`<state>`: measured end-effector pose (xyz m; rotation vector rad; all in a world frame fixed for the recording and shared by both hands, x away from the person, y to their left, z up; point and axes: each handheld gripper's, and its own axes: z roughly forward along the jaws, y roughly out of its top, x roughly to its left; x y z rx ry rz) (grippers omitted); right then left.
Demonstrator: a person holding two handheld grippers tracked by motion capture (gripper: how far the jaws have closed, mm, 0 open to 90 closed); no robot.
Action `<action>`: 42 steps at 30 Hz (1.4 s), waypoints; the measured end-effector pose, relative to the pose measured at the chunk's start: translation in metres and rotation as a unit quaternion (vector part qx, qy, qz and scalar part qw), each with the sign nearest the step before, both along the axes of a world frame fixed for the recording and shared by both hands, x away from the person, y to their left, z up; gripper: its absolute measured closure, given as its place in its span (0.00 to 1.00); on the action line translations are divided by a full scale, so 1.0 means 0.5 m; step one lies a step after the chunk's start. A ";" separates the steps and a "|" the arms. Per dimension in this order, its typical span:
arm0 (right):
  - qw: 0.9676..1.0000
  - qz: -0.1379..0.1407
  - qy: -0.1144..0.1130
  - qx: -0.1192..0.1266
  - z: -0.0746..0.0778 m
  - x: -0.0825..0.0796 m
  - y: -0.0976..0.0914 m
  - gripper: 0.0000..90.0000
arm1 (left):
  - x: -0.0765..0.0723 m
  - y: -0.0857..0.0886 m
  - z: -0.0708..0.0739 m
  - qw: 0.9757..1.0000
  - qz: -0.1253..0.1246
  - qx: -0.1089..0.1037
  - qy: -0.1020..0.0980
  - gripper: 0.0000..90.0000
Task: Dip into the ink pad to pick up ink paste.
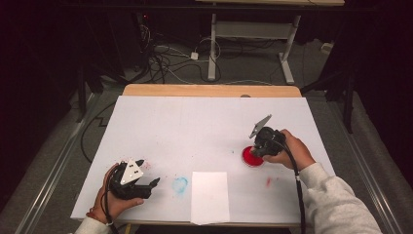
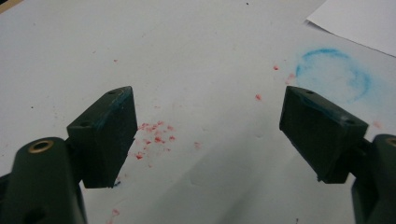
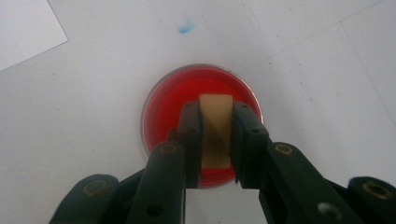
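Observation:
A round shallow dish of red paint (image 1: 249,158) (image 3: 163,109) sits on the white-covered table (image 1: 195,122), right of centre. My right gripper (image 1: 256,149) (image 3: 216,128) points down over it, shut on a small tan block (image 3: 215,108). The block's lower end hangs over the red surface; I cannot tell whether it touches. My left gripper (image 1: 148,171) (image 2: 210,130) rests near the front left of the table, jaws wide open with nothing between them. Its pads (image 2: 109,133) carry traces of blue.
A blank white sheet of paper (image 1: 210,197) (image 2: 359,23) (image 3: 23,32) lies at the front edge. A blue ring smudge (image 1: 179,185) (image 2: 334,70) is left of it. Red specks (image 2: 154,135) dot the cover, and a red smear (image 1: 268,182) lies front right.

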<state>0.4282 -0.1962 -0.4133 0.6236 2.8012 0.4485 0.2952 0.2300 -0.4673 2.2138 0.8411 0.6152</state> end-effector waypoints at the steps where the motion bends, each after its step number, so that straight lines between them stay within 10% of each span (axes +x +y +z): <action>1: 1.000 0.002 0.003 -0.001 -0.002 0.000 0.001 0.84 | -0.001 0.000 0.000 1.000 0.000 0.000 0.000 0.21; 16: 0.999 -0.003 0.026 -0.031 -0.018 0.012 0.022 0.85 | -0.002 -0.002 -0.002 1.000 0.000 0.001 0.002 0.21; 42: 0.999 -0.013 0.034 -0.011 -0.019 0.015 0.012 0.85 | -0.008 -0.008 0.005 1.000 -0.005 0.004 -0.003 0.21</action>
